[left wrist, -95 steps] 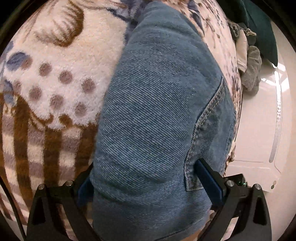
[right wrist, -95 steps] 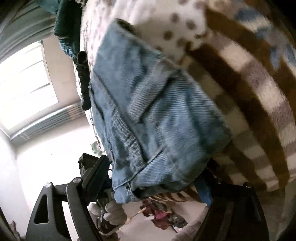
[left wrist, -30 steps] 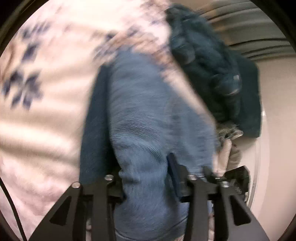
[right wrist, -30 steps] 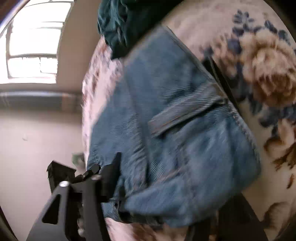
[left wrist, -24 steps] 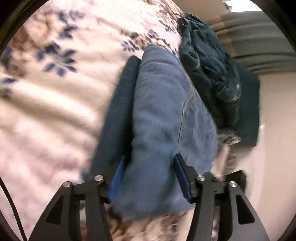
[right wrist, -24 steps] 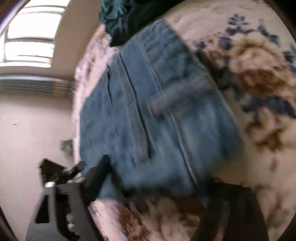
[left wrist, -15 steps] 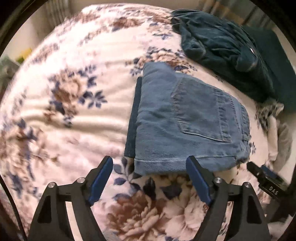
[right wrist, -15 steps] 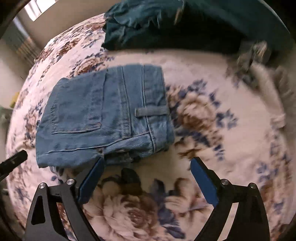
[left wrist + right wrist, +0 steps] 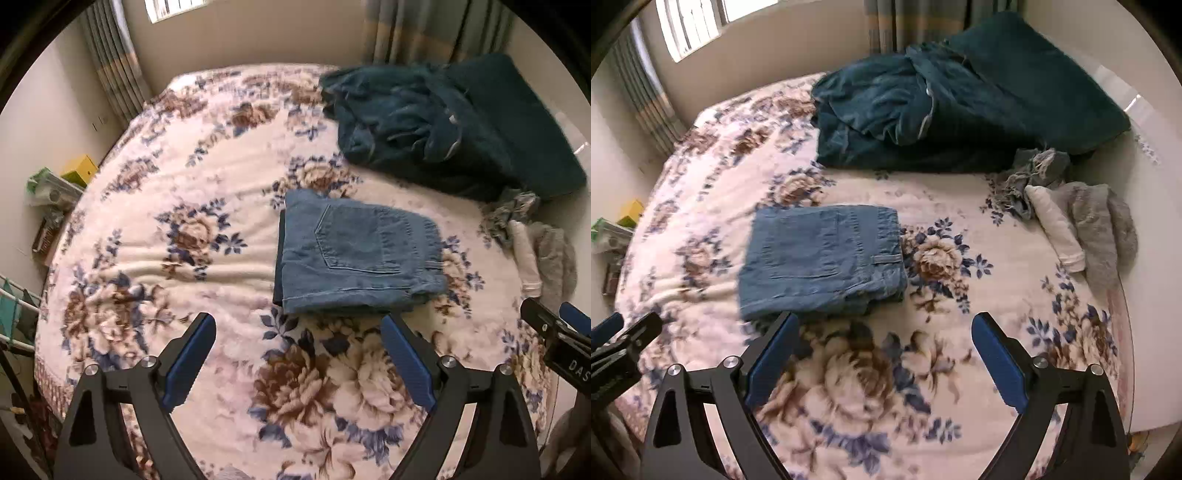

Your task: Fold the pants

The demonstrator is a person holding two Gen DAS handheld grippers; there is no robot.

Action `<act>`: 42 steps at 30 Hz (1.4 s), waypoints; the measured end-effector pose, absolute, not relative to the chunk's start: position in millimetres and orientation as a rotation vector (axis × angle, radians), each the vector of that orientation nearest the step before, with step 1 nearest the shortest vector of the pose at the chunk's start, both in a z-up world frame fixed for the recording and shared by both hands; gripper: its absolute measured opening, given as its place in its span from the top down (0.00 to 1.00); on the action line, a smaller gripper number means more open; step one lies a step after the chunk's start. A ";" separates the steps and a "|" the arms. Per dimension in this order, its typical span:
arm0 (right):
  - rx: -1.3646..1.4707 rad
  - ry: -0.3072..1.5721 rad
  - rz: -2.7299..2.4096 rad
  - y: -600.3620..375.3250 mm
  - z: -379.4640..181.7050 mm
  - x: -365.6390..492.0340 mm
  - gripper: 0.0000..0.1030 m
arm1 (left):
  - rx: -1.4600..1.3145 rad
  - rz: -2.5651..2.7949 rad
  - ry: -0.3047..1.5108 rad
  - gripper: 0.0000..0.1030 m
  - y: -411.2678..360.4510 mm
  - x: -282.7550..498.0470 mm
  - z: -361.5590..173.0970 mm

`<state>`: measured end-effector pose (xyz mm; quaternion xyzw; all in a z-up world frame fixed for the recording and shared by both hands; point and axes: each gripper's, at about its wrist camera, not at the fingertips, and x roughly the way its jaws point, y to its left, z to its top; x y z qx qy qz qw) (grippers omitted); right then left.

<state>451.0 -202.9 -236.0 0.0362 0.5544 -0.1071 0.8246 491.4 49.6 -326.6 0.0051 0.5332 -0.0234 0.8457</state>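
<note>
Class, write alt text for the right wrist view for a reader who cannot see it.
A folded pair of light blue denim pants lies flat on a floral fleece blanket, beyond the open right hand-held gripper. A rumpled dark teal garment lies farther back.

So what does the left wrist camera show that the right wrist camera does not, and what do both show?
Only the left wrist view shows the dark layer along the left edge of the folded jeans, the drying rack at the left edge, and the right gripper.

Only the right wrist view shows the belt loop on the jeans and the left gripper.

Both show the folded jeans lying free on the floral blanket, the dark teal clothes, the grey and white laundry and the yellow box. Both grippers are open and empty.
</note>
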 end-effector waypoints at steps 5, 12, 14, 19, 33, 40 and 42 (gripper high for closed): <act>0.073 1.138 -0.229 -181.3 -155.4 387.1 0.07 | 0.000 -0.068 1.081 0.11 57.7 437.4 -267.6; 0.034 1.023 -0.229 -147.9 -43.7 289.9 0.07 | 0.045 -0.093 0.964 0.11 71.7 343.4 -174.5; 0.013 0.979 -0.225 -135.2 -9.6 255.9 0.07 | 0.054 -0.098 0.940 0.11 75.6 321.5 -154.0; -0.013 0.919 -0.197 -110.5 55.4 188.2 0.07 | 0.050 -0.110 0.884 0.11 83.7 262.8 -100.7; -0.039 0.784 -0.108 -87.0 173.0 67.6 0.06 | 0.021 -0.096 0.777 0.11 87.6 169.6 -22.7; -0.046 0.764 -0.072 -85.8 188.8 53.1 0.05 | 0.015 -0.040 0.721 0.00 88.3 150.4 -8.0; -0.042 0.760 -0.060 -90.0 185.4 59.3 0.03 | 0.010 -0.034 0.699 0.00 88.7 147.0 -6.2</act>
